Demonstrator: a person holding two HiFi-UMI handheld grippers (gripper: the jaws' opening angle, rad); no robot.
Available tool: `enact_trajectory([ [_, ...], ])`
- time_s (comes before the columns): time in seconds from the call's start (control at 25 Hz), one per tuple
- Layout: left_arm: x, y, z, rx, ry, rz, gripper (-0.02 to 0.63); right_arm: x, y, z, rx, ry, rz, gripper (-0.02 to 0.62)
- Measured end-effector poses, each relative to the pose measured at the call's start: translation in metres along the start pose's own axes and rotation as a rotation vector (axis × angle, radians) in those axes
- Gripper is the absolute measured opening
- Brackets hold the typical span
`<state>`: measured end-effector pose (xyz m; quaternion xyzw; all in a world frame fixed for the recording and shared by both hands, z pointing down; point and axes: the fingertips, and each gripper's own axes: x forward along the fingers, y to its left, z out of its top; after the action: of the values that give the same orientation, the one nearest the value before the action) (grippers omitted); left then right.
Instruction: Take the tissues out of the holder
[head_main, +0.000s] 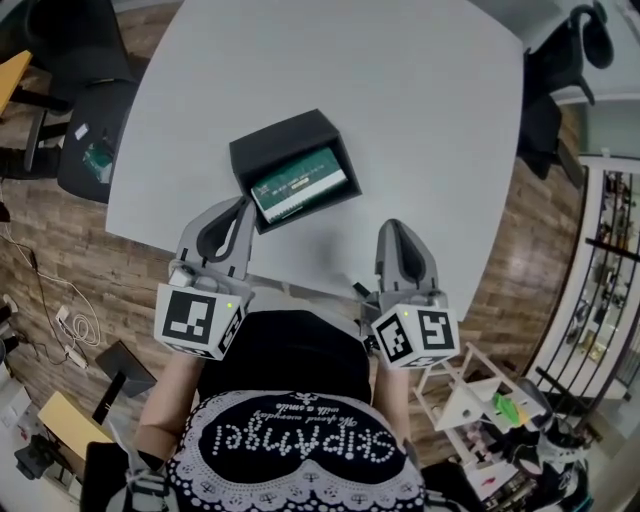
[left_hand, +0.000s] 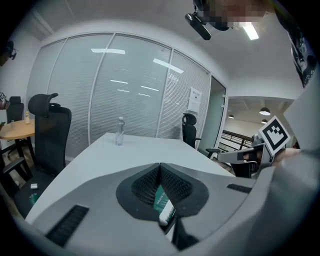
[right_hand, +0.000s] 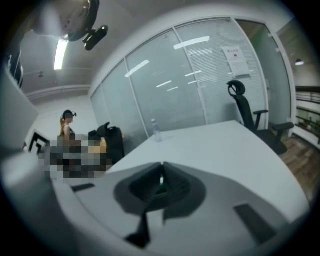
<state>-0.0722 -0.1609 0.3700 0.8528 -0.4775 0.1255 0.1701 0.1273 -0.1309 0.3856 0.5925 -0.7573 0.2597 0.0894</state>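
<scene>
Left gripper (head_main: 242, 206), right gripper (head_main: 399, 229) both pinched together, empty, at 8 and 4 o'clock of holder (head_main: 285, 137). Risk: unbraced holder probably drags along with tissue pack (head_main: 300, 186).

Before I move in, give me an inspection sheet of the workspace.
Surface: grey table, no spills seen.
Job's things: black holder near the front edge, green tissue pack inside it.
Clutter: water bottle at the table's far end.
Grippers: left gripper and right gripper both have fingers shut, holding nothing, near the table's front edge.
Cables: cords on the floor at left, off the table.
Surroundings: office chair, glass wall, white rack at right.
</scene>
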Motion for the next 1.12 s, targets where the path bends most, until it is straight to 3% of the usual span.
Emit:
enact_trajectory([
  [0.88, -0.008, -0.008, 0.011, 0.025, -0.033, -0.006, 0.029, -0.006, 0.0, 0.004, 0.019, -0.042, 0.013, 0.035],
  [1.12, -0.01, -0.009, 0.015, 0.087, -0.018, 0.003, 0.032, -0.006, -0.001, 0.002, 0.028, -0.046, 0.015, 0.035],
])
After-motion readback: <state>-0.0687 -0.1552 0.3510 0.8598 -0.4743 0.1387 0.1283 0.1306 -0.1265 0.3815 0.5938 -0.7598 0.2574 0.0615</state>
